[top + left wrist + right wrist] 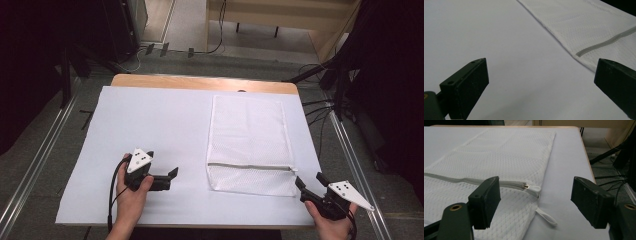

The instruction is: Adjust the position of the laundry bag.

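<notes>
Presently, findings as inspected:
Bag: a white mesh bag (249,142) lay flat on the right half of the sheet (150,130), long side running away from the person.
Zip: the zip (474,182) ran across the bag's near end and appeared fully shut, with the slider (526,186) at the right edge.
Pull tab: a white tab (534,188) sat at the slider; a loop (546,216) trailed off the bag's corner.
Left gripper: the left gripper (172,176) rested on the sheet, left of the bag and apart from it, jaws spread, nothing between them.
Right gripper: the right gripper (310,181) stood just beside the bag's near right corner, jaws wide, empty, aimed at the slider end.
Done: judged nil; bag untouched, zip unopened.
Left: seizing the tab, steadying the bag, and drawing the zip open all appeared outstanding.
</notes>
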The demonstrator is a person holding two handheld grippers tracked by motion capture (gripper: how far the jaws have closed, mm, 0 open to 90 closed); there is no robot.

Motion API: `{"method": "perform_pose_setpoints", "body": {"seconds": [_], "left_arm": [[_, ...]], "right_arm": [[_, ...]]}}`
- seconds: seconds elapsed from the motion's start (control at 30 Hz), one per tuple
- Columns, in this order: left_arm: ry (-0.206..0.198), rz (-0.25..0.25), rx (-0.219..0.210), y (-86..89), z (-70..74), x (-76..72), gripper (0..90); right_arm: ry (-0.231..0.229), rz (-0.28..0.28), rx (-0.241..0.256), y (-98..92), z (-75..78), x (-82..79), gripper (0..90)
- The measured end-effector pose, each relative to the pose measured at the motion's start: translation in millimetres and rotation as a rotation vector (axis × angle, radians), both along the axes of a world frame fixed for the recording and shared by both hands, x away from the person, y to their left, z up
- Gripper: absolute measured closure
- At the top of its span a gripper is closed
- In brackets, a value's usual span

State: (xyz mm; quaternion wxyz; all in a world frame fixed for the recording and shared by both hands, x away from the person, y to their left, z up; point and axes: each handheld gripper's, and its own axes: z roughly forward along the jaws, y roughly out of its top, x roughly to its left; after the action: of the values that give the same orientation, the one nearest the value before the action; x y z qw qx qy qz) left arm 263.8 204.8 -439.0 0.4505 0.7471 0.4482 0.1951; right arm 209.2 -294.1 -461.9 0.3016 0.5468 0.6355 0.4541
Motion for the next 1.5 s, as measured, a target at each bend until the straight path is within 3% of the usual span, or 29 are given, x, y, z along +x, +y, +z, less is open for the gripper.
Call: {"method": "perform_pose_setpoints", "body": {"seconds": [0.1,0.2,0.23,0.27,0.37,0.43,0.57,0.67,0.77,0.9,1.07,1.17,1.23,1.4,1.5], "left_arm": [[0.027,-0.012,-0.007,-11.6,0.2,11.7,0.0],[0.056,0.009,0.019,-27.7,-0.9,29.5,8.2],[0.056,0.009,0.019,-27.7,-0.9,29.5,8.2],[0.081,0.008,0.000,-34.2,-1.2,39.8,8.2],[0.105,0.010,-0.008,-41.0,-1.1,49.3,9.4],[0.125,0.036,0.029,-52.1,-2.6,59.3,16.5],[0.208,0.070,0.043,-70.2,-8.7,80.6,26.3],[0.228,0.084,0.032,-75.1,-10.3,88.2,34.0],[0.217,0.096,0.046,-85.1,-11.7,95.5,37.8],[0.212,0.082,0.009,-96.7,-11.0,103.6,41.2],[0.266,0.084,-0.009,-104.8,-12.8,118.9,50.9],[0.295,0.077,0.014,-112.4,-15.4,125.4,52.4],[0.308,0.087,0.069,-121.1,-19.7,129.9,51.5],[0.316,0.115,0.073,-124.7,-22.8,132.0,50.8],[0.311,0.099,0.090,-129.5,-22.7,130.2,51.0]], "right_arm": [[-0.001,0.009,0.000,0.9,0.3,0.4,24.8],[-0.001,0.025,-0.004,1.7,-0.9,1.4,25.6],[-0.001,0.025,-0.004,1.7,-0.9,1.4,25.6],[0.001,0.031,-0.005,1.9,-1.5,2.0,26.1],[0.003,0.038,-0.010,2.0,-2.4,2.3,26.6],[0.004,0.044,-0.011,1.9,-2.8,2.4,27.0],[0.003,0.049,-0.021,3.4,-3.0,3.2,27.5],[0.004,0.057,-0.022,4.9,-3.3,3.4,27.9],[0.004,0.063,-0.022,6.0,-3.5,3.4,28.0],[0.007,0.068,-0.021,6.7,-4.1,3.8,28.3],[0.005,0.072,-0.015,6.2,-4.3,3.9,28.5],[0.004,0.073,-0.013,6.5,-4.2,3.9,28.5],[0.002,0.079,-0.015,7.3,-4.6,4.2,28.5],[0.006,0.081,-0.013,7.6,-5.0,3.8,28.6],[0.007,0.081,-0.014,7.2,-5.5,4.0,28.7]]}}
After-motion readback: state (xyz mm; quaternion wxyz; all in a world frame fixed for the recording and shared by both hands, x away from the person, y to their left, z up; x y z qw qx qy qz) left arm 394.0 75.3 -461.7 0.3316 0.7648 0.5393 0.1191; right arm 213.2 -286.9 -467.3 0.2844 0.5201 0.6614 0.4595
